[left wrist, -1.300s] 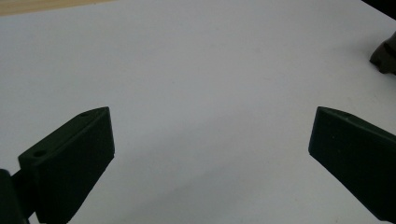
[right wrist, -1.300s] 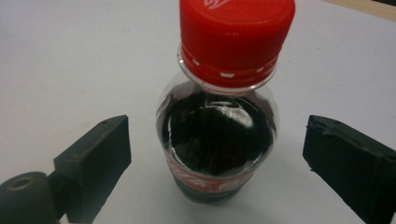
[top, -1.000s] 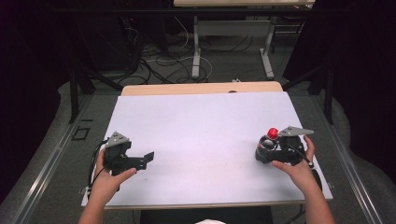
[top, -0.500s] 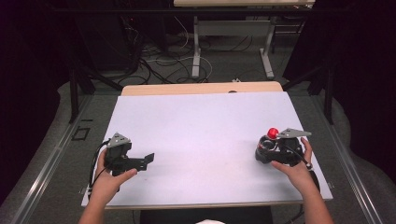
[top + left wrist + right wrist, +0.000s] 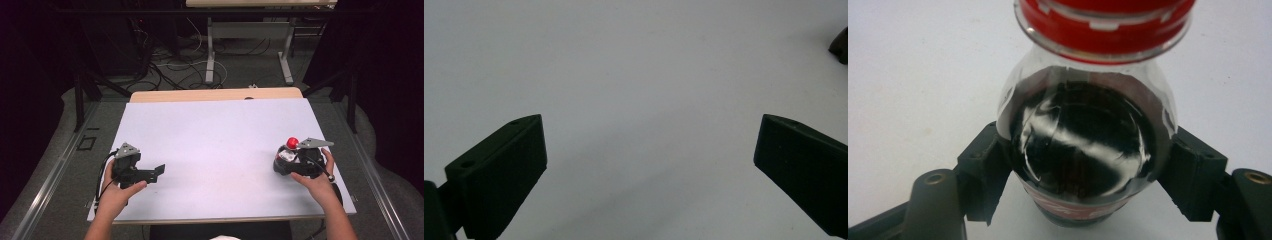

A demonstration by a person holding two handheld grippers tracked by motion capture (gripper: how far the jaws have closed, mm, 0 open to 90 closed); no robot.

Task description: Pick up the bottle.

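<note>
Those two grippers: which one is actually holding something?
The right gripper: its fingers clamp a dark soda bottle with a red cap. The left gripper is open over bare table.

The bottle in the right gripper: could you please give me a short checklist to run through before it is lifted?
1. Right gripper jaws on both sides of the bottle: ok, they press its dark body.
2. Cap on: ok, the red cap sits on the neck.
3. Grip height: cannot tell; the jaws seem to sit below the shoulder, but the base is hidden.
4. Left gripper free: ok, jaws wide apart with nothing between them.
5. Table around the bottle: ok, the white surface shows nothing close by.
6. Left gripper out of the way: ok, it sits far across the table.
</note>
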